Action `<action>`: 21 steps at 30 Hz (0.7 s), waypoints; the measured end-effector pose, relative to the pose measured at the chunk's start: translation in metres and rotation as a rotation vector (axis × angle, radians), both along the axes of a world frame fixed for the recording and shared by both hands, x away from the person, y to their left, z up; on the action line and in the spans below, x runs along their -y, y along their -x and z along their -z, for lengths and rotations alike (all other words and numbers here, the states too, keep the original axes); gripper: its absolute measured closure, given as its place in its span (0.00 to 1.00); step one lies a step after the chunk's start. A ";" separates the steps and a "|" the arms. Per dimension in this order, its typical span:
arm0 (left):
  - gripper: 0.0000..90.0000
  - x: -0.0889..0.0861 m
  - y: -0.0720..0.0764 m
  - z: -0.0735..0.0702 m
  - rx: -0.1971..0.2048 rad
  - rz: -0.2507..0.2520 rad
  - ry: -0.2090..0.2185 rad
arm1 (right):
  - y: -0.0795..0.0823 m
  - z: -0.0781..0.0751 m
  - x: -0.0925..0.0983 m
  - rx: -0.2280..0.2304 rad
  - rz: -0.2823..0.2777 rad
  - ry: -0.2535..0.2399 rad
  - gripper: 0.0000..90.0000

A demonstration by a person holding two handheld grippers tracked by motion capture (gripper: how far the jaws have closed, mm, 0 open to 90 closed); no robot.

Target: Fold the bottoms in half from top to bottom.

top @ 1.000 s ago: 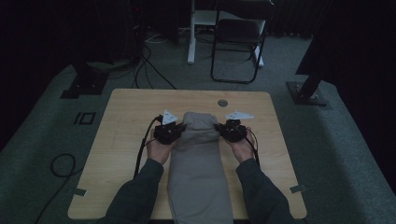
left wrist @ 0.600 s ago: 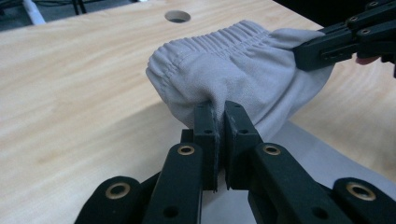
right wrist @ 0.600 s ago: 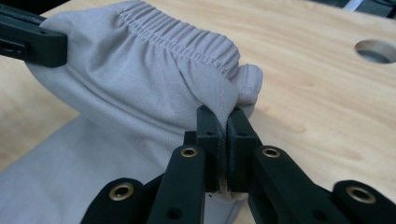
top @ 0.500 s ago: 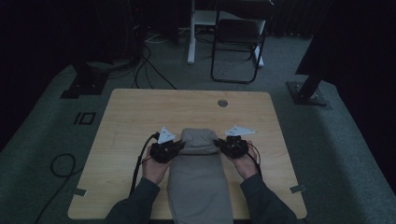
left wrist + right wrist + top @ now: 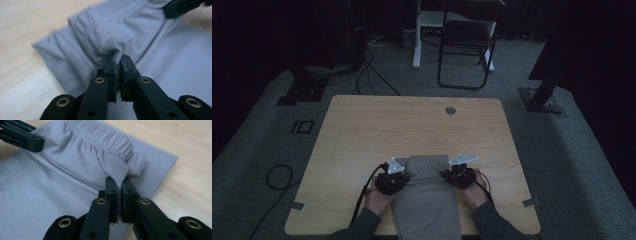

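A: What do the grippers have?

B: The left gripper and right gripper each pinch a fold of the grey garment.

A: Where is the garment?

B: Between them, at the wooden table's near edge; possibly trousers, the light is dim.

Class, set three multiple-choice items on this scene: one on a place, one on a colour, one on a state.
1. Where on the table does the cloth lie?
A near edge, middle
B far left corner
C far right corner

2. The cloth's colour?
A red
B grey
C green

3. How do the left gripper and right gripper stand?
A both open
B one open
C both shut on the cloth

Key: 1 A, it lies between the hands at the near edge; 2 B, grey in all views; 3 C, fabric is pinched in both.
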State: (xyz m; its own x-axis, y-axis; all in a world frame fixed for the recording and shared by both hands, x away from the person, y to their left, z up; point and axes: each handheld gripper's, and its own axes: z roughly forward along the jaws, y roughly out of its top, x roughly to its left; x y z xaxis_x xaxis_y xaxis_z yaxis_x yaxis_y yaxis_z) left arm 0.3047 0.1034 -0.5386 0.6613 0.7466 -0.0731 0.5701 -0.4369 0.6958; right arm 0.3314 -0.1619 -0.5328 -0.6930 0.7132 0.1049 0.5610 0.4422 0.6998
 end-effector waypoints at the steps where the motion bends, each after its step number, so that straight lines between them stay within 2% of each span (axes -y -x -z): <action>1: 0.95 0.001 0.000 0.004 0.000 0.001 -0.006 | 0.000 0.004 -0.001 -0.016 -0.004 0.012 0.96; 3: 0.95 0.000 -0.001 0.005 0.005 -0.005 0.005 | 0.001 0.009 -0.003 -0.027 -0.004 0.026 0.96; 7: 0.95 0.000 -0.002 0.006 0.008 -0.008 0.008 | -0.001 0.008 -0.005 -0.022 -0.004 0.039 0.95; 13: 0.94 -0.002 -0.008 0.008 0.024 -0.025 0.014 | -0.007 0.010 -0.006 -0.022 0.006 0.026 0.95; 18: 0.94 -0.003 -0.020 0.008 0.037 -0.043 0.006 | -0.019 0.011 -0.008 -0.026 0.022 0.013 0.95; 21: 0.94 -0.004 -0.037 0.009 0.048 -0.065 0.003 | -0.034 0.011 -0.013 -0.022 0.043 0.008 0.95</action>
